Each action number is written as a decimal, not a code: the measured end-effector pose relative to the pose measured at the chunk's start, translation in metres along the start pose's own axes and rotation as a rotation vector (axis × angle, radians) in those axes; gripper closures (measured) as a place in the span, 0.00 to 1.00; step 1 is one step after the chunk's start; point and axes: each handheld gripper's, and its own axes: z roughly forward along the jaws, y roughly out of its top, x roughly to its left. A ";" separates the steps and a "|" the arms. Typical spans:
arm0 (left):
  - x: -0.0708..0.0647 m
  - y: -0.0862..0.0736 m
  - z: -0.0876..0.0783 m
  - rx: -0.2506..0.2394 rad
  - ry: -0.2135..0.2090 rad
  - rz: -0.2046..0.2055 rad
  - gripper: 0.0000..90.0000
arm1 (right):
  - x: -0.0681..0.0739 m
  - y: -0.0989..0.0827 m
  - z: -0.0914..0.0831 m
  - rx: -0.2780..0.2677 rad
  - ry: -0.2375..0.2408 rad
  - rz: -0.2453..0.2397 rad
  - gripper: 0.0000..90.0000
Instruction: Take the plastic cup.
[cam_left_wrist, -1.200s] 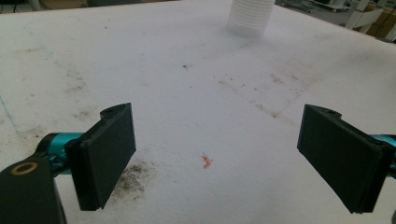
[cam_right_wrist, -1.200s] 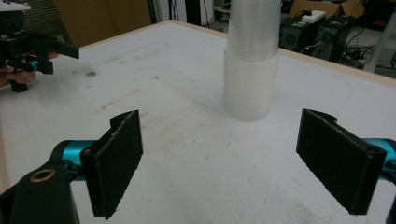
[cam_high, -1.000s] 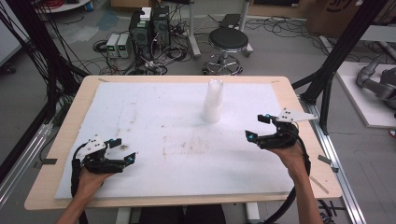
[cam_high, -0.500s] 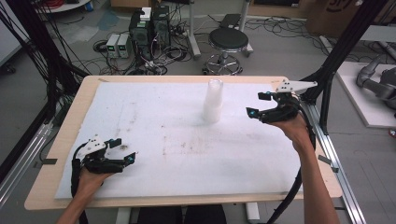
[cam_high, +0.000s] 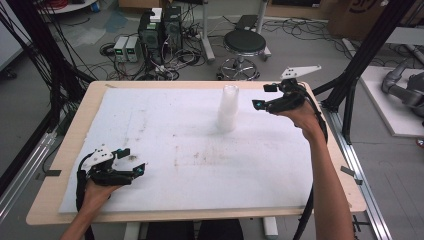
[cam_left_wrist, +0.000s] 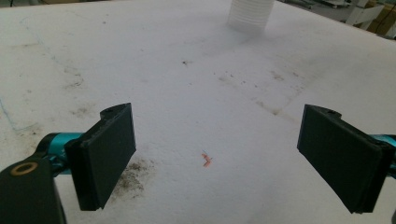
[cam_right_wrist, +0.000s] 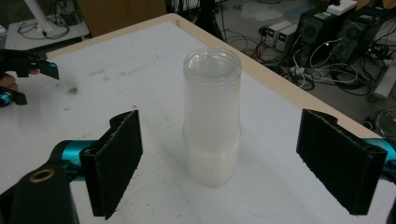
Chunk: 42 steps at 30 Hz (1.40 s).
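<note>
Right gripper (cam_right_wrist: 219, 163), jaws wide and empty, faces the upright cup stack (cam_right_wrist: 212, 116) near the bench's far edge; an off-centre approach risks toppling it

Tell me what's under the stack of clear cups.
The stack of clear cups stands upright on the white table cover, with stained white surface all around its base. Whether anything lies beneath its base cannot be told; the cloudy plastic hides that spot.
</note>
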 end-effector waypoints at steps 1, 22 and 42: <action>0.000 0.000 0.000 -0.003 0.000 -0.003 0.13 | -0.002 0.003 0.003 -0.004 0.002 -0.006 0.16; 0.000 0.000 0.001 0.006 0.002 -0.006 0.13 | -0.016 0.022 0.066 -0.007 0.092 -0.017 0.16; 0.000 0.000 0.001 0.007 0.008 -0.005 0.13 | -0.015 0.019 0.097 0.010 0.109 -0.008 0.16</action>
